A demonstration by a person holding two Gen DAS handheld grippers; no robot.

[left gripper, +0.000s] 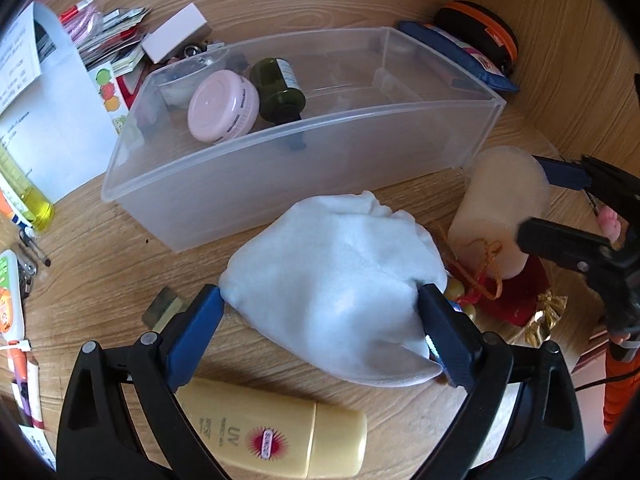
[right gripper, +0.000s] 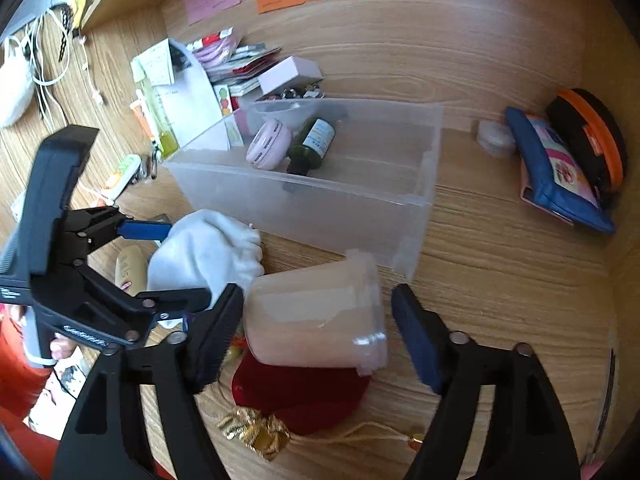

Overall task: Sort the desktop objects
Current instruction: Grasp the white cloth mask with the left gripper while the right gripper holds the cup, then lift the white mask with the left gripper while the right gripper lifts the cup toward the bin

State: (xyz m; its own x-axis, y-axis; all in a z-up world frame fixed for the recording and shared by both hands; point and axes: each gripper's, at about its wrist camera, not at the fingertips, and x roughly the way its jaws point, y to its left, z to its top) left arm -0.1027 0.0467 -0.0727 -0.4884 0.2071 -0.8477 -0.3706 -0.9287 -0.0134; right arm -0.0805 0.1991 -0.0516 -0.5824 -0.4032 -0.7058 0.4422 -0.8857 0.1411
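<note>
- My left gripper [left gripper: 320,300]: both pads pressed into the sides of the white cloth [left gripper: 340,280], low centre of the left view. It is clamped on it; I cannot tell whether the cloth is off the desk [left gripper: 100,272].
- My right gripper [right gripper: 318,332]: jaws wide, straddling the cream jar [right gripper: 312,316] at lower centre of the right view. Left pad touches or nearly touches the jar; right pad stands clear. Not gripping yet.
- Jar lies tilted on a red pouch [right gripper: 300,396].
- Just beyond both: the clear bin [left gripper: 280,184], mid-frame.
- Done so far: pink tin [left gripper: 224,106] and green bottle [left gripper: 280,88] lie in the bin's left end; the rest of it is bare.
- Left to do, by my reckoning: cloth, jar, yellow tube [left gripper: 272,436] under my left gripper, plus clutter at far left and upper right. Early stage.
</note>
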